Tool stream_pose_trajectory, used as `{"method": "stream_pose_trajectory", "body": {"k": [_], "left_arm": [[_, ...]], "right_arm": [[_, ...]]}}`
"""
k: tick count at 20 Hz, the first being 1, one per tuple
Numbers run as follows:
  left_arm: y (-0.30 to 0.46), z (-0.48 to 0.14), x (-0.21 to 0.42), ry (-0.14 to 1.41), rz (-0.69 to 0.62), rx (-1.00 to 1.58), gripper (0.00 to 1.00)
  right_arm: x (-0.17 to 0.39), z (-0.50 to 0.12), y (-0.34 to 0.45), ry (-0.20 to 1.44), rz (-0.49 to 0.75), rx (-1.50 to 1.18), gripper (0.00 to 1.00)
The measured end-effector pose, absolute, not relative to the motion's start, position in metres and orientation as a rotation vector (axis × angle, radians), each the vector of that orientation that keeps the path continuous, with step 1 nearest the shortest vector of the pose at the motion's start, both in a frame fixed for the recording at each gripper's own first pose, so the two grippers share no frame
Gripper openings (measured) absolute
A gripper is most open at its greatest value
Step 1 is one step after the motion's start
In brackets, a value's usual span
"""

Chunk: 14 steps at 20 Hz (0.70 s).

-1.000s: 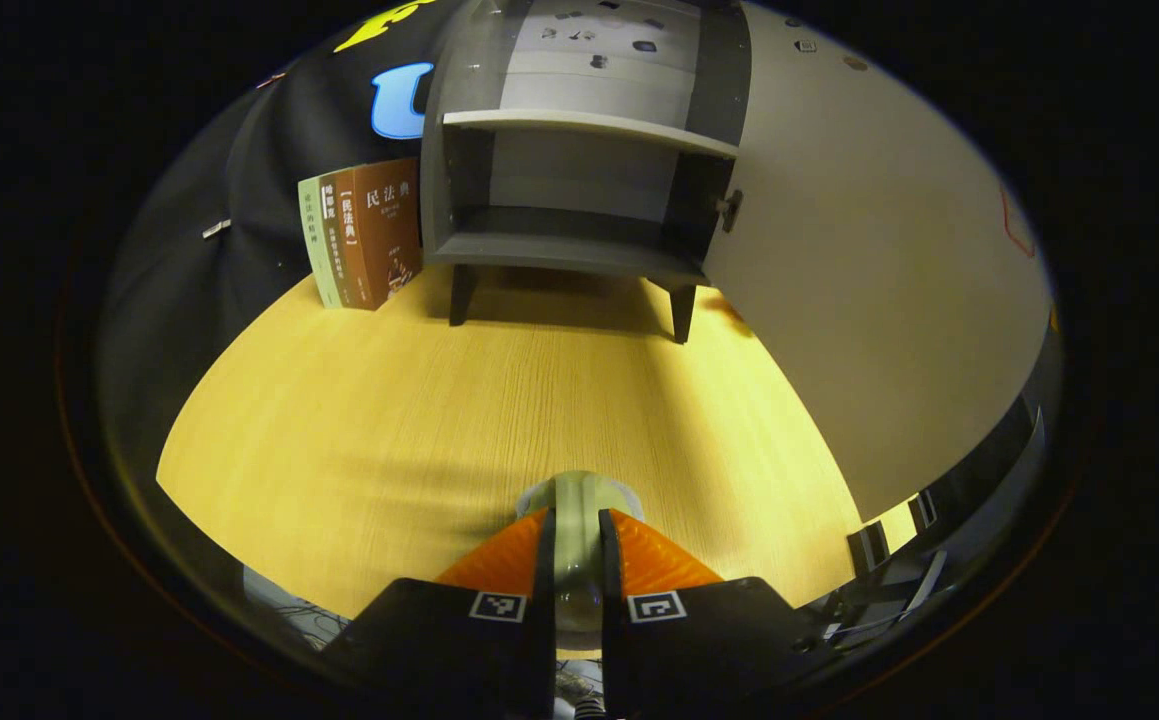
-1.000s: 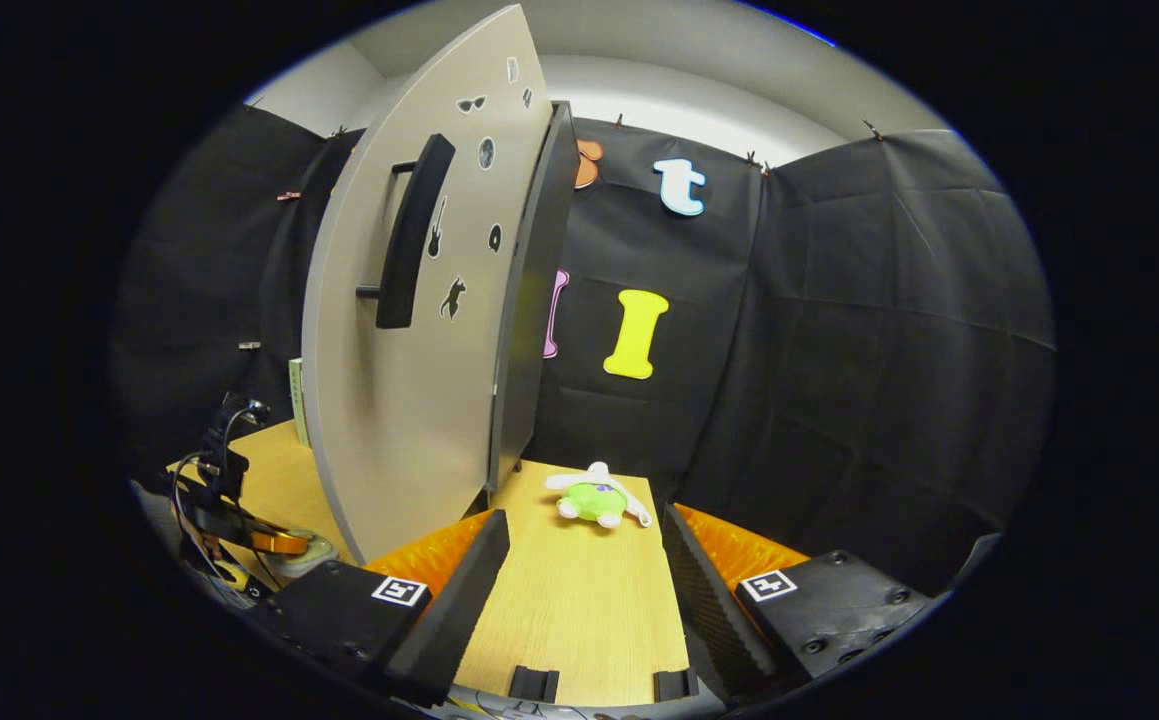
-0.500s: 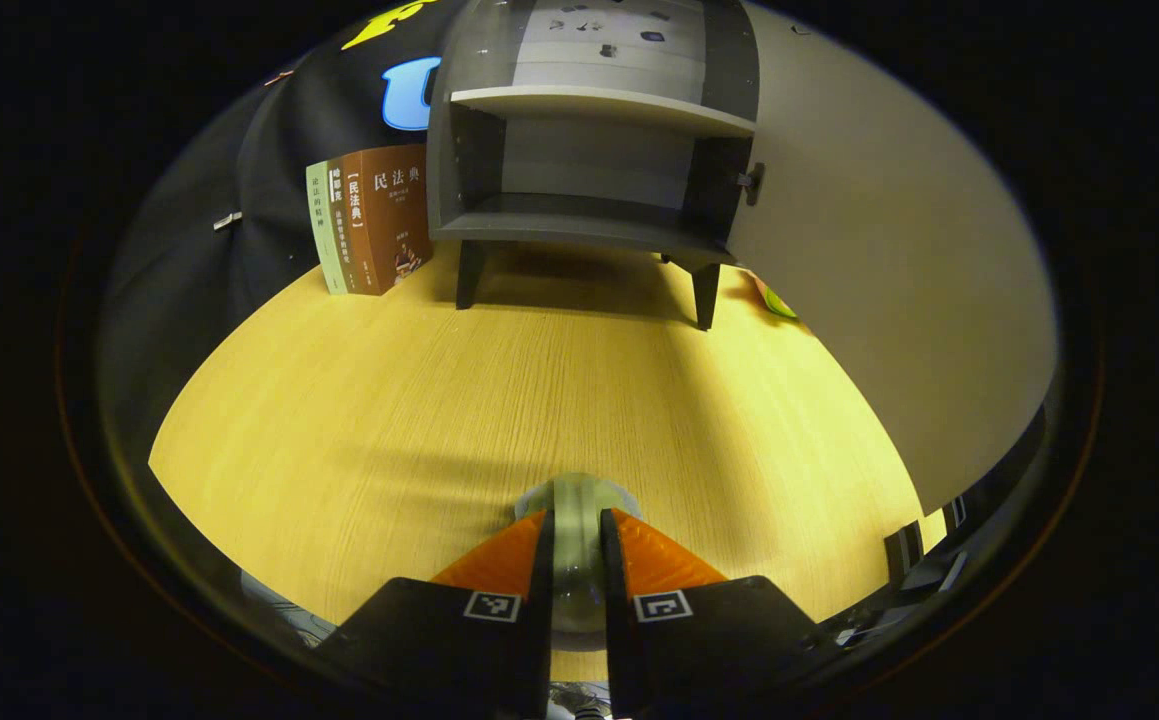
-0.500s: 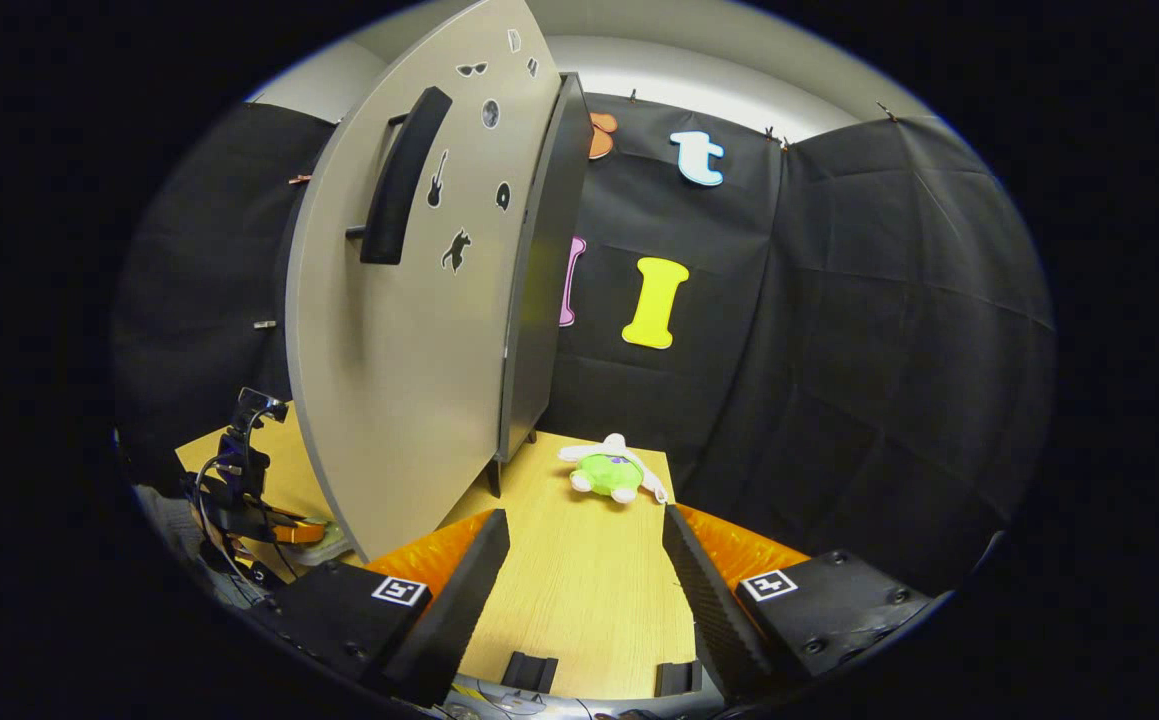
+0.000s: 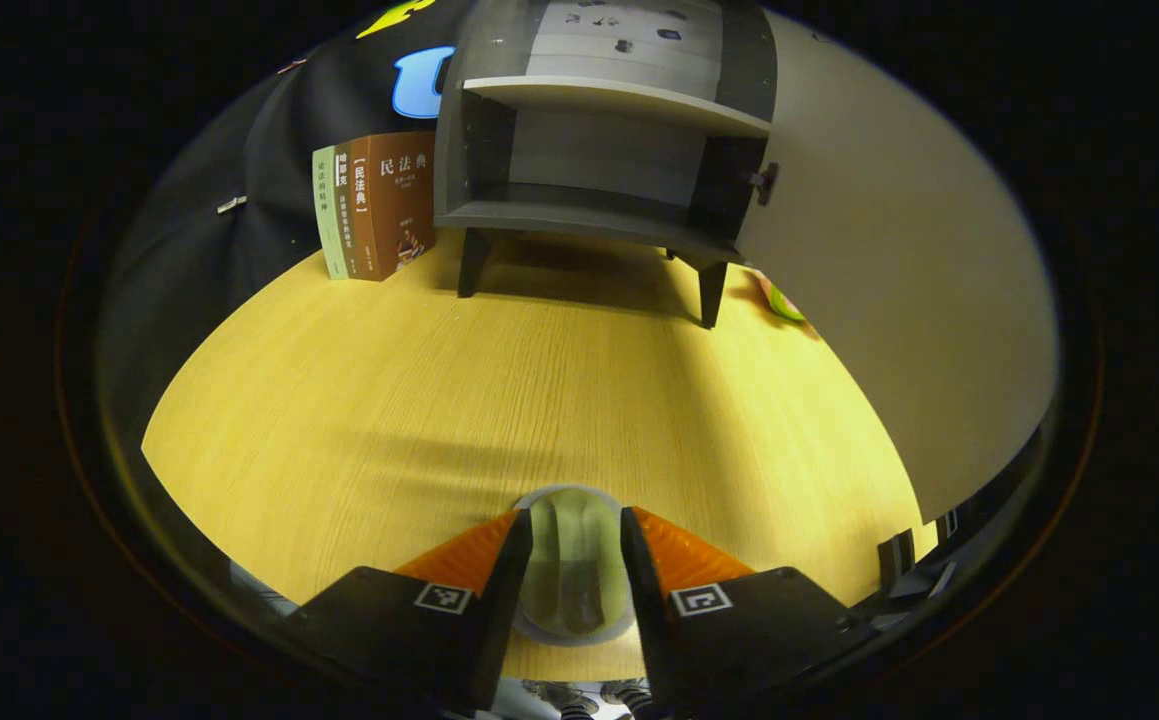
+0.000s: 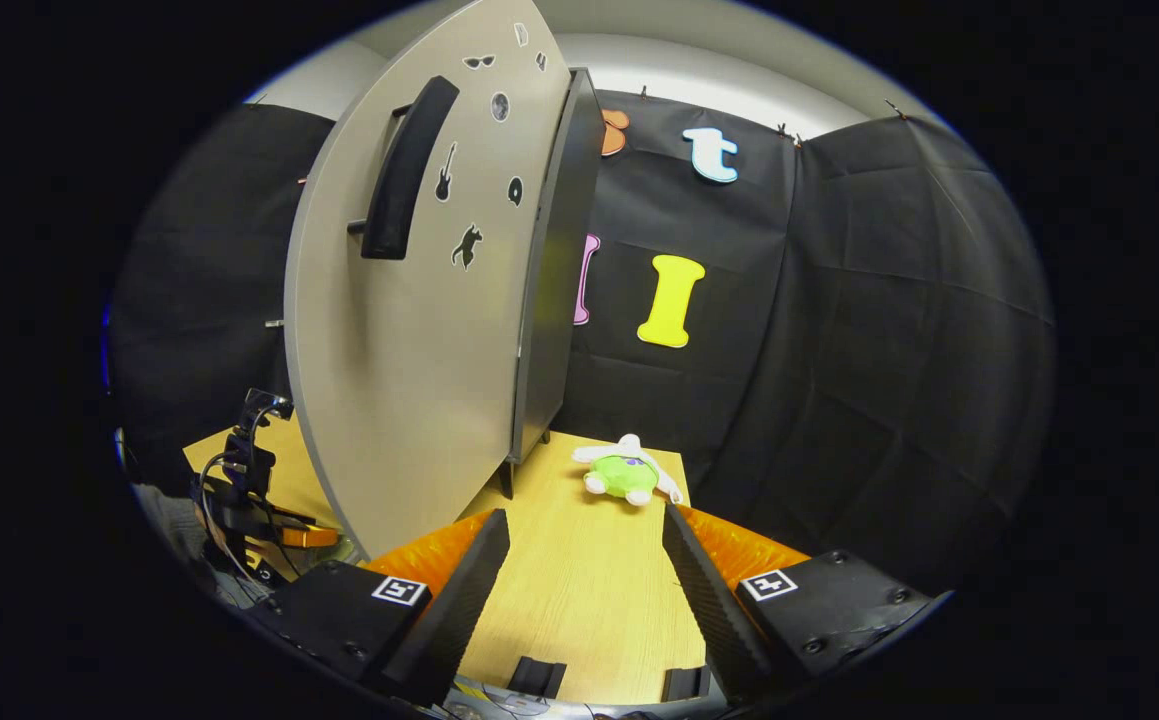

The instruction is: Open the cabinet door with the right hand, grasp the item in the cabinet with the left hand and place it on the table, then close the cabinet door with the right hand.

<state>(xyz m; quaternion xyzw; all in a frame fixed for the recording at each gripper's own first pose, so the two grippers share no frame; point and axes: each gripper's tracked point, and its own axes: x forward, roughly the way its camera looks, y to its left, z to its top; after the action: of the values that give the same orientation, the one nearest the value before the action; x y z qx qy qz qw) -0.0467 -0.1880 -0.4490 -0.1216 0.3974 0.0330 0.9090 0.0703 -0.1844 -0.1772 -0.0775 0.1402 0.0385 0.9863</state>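
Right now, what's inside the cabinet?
The cabinet looks bare: a shelf and floor with nothing on them. The open door hides its right edge. A pale green item sits between the left gripper's fingers.

walls: black cloth (image 6: 869, 330) hangs all around the booth, with folds in it; above the cloth a pale wall (image 6: 719, 75) is lit.
table: a yellow wood-grain top (image 5: 419, 400), with soft shadows across it.
books: three books (image 5: 374, 205) stand upright at the back of the table, against the cloth.
light: warm and dim.
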Motion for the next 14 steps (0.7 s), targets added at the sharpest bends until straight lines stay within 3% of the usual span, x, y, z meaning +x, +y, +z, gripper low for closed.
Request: {"method": "stream_pose_trajectory", "body": {"k": [1, 3, 7, 14], "left_arm": [[-0.185, -0.440, -0.046, 0.803, 0.062, -0.239, 0.70], [-0.176, -0.415, -0.043, 0.756, 0.058, -0.209, 0.81], [-0.153, -0.340, -0.031, 0.616, 0.061, -0.181, 0.89], [-0.123, -0.166, -0.032, 0.301, 0.075, -0.113, 0.93]], "right_arm": [[0.070, -0.174, -0.183, 0.276, 0.082, -0.148, 0.98], [0.073, -0.168, -0.176, 0.264, 0.099, -0.119, 0.98], [0.072, -0.152, -0.161, 0.238, 0.135, -0.062, 0.98], [0.072, -0.097, -0.102, 0.125, 0.280, 0.011, 0.98]]}}
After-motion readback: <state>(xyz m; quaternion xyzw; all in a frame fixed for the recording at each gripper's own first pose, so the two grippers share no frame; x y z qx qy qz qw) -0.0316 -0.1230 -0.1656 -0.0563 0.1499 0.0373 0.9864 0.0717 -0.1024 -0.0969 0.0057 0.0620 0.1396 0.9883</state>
